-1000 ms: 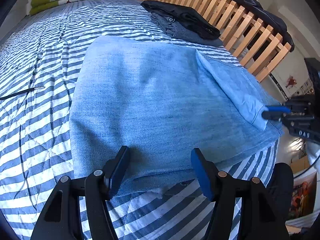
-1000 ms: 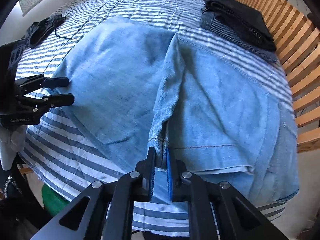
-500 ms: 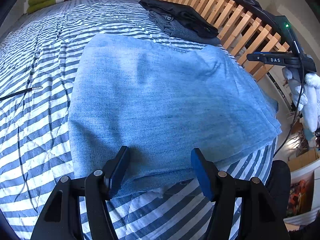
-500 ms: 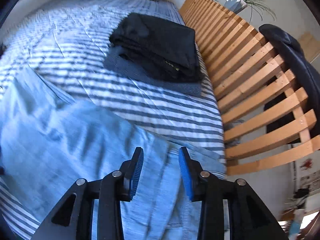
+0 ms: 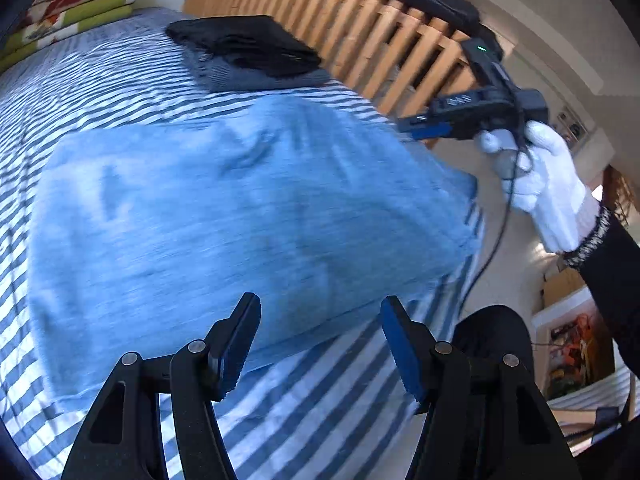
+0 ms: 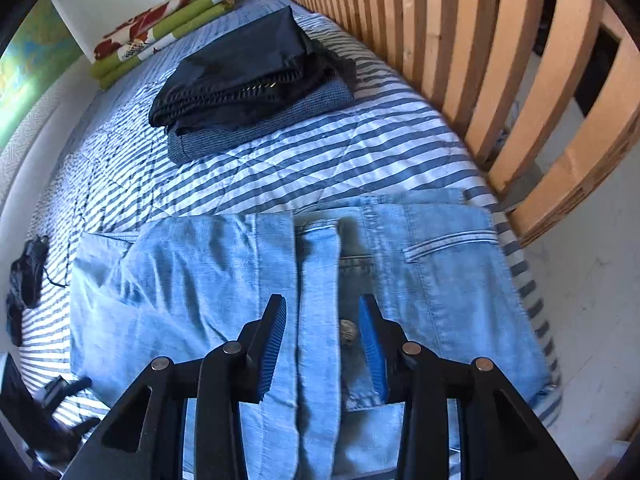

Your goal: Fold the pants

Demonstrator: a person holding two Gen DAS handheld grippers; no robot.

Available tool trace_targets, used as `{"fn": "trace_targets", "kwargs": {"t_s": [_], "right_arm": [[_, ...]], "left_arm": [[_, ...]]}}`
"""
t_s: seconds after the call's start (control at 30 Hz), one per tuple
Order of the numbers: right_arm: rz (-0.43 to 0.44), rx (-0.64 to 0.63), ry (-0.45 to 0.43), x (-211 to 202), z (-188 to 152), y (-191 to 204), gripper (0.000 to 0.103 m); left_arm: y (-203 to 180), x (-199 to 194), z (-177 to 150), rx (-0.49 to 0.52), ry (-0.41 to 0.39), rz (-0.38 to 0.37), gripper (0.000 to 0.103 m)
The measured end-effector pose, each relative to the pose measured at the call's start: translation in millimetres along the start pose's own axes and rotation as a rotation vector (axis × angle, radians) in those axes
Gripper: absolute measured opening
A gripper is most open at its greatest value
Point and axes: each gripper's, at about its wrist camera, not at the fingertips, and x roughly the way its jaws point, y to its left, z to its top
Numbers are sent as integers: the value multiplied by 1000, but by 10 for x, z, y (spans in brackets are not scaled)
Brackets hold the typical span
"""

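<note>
Two grippers, one garment. Item: light-blue jeans (image 6: 208,300), lying partly folded on the striped bedspread (image 6: 320,168), at the end of the bed away from the green-and-red folded bedding (image 6: 160,28) and just beside the wooden slatted rail (image 6: 500,80). Long axis of the bundle: roughly square-on to that rail, with the pocketed seat (image 6: 448,248) nearest the rail and a narrow doubled strip of denim (image 6: 318,320) down the middle, running toward the stack of dark folded clothes (image 6: 248,80) further up the bed. Right gripper (image 6: 322,344): directly over that strip, which runs between its fingers; its jaws have just been opening and now stand partly apart, released, the pads clear of the cloth on both sides as far as the view shows. Left gripper (image 5: 316,344): at the bundle's near edge on the side away from the rail, jaws spread wide and empty, nothing between them but a view of denim and bedspread (this picture is blurred). In that same view the right gripper (image 5: 424,130) is held aloft near the rail in a white-gloved hand (image 5: 536,184). Judgement: the right is the nearer to the centre strip, the left the nearer to the free edge; the next fold likely turns on the bundle's line square to the rail.
</note>
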Motion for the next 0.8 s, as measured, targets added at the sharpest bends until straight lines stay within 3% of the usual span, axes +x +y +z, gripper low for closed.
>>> {"fn": "trace_targets", "kwargs": {"t_s": [0.17, 0.33, 0.43, 0.53, 0.6, 0.67, 0.8], "right_arm": [[50, -7, 31, 45, -77, -16, 34], [46, -2, 0, -280, -346, -223, 34], [12, -26, -29, -466, -421, -301, 34], [41, -25, -28, -504, -376, -358, 34], [59, -30, -37, -488, -313, -358, 34], [96, -30, -34, -421, -242, -350, 34], [157, -16, 10, -137, -61, -299, 34]], "left_arm": [[-772, 495, 292, 138, 6, -101, 61], [-1087, 946, 464, 150, 60, -162, 52], [-1248, 1108, 466, 202, 86, -162, 50], [-1385, 1274, 446, 237, 94, -121, 47], [-1391, 1349, 472, 225, 88, -93, 26], [-1295, 1343, 510, 164, 78, -114, 14], [-1144, 1139, 537, 50, 1, -179, 10]]}}
